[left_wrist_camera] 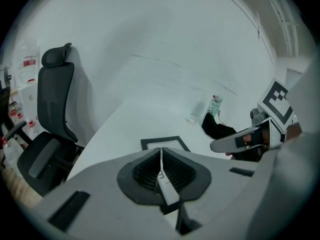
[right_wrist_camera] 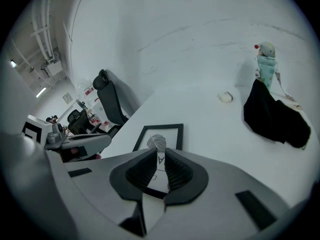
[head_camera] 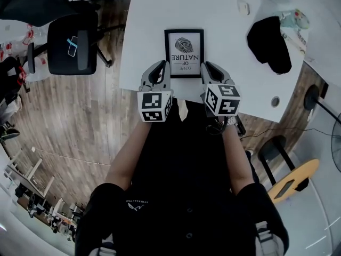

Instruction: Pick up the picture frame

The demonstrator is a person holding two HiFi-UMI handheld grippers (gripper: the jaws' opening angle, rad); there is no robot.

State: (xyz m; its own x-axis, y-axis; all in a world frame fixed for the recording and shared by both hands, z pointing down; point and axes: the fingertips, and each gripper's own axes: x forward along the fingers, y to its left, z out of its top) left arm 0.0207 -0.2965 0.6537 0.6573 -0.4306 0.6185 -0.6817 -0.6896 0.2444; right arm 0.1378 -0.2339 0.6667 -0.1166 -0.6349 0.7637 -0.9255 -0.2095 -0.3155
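Note:
The picture frame [head_camera: 184, 53] lies flat on the white table [head_camera: 149, 31] near its front edge; it is black-rimmed with a leaf print and lettering. My left gripper [head_camera: 163, 65] hovers at the frame's near left corner and my right gripper [head_camera: 207, 65] at its near right corner, both pointing down and forward. In the left gripper view the pads [left_wrist_camera: 150, 171] meet along a thin line, shut and holding nothing, with the frame [left_wrist_camera: 165, 143] just beyond. In the right gripper view the right gripper [right_wrist_camera: 159, 156] stands slightly open, and the frame [right_wrist_camera: 162, 134] shows through the narrow gap.
A black cloth bundle [head_camera: 270, 44] lies at the table's right, with a small pale bottle-like object [head_camera: 295, 19] and a small white disc [head_camera: 243, 6] near it. A black office chair [head_camera: 72, 41] stands left of the table. A yellow-seated chair [head_camera: 290, 180] stands at lower right.

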